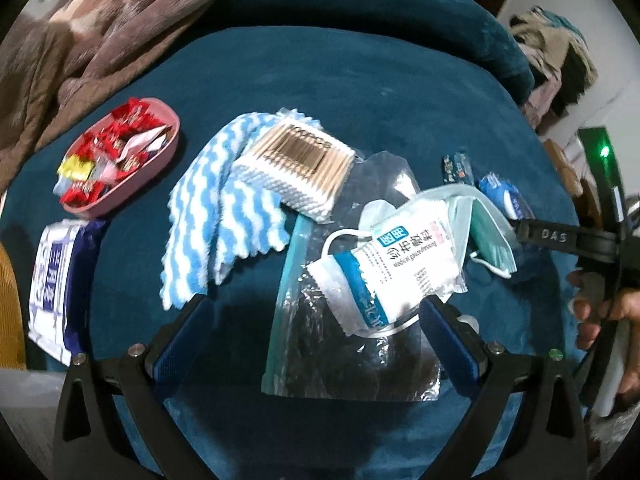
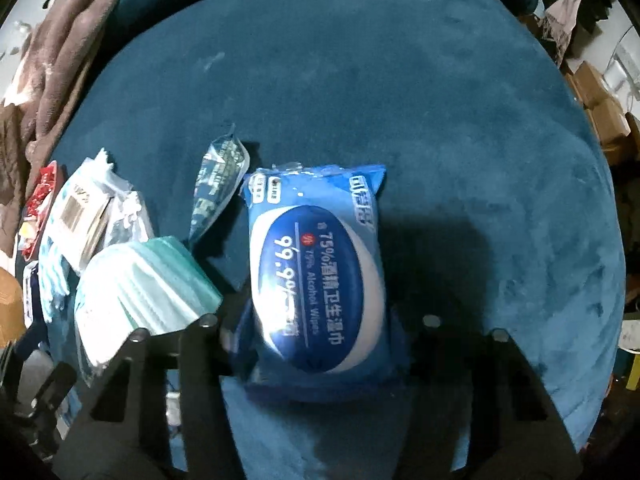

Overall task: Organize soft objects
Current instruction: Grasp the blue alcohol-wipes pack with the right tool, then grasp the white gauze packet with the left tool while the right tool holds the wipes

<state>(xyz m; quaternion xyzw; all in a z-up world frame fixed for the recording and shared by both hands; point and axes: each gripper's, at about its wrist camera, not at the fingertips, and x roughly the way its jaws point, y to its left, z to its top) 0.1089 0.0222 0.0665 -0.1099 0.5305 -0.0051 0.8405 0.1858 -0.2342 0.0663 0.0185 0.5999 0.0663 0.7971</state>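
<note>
Right tool (image 2: 316, 344): clamped on the alcohol wipes pack (image 2: 318, 276); the slick wrapper may slip out.
Left tool (image 1: 316, 344): apart over the zip bag (image 1: 348, 344); the gauze dressing packet (image 1: 400, 264) may snag.

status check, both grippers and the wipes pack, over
Right gripper closed on the blue alcohol wipes pack. Left gripper open over the zip bag and gauze packet. Face masks crowd the pack's left side.

Blue-white wavy cloth (image 1: 224, 216); pink tray (image 1: 158, 168)
</note>
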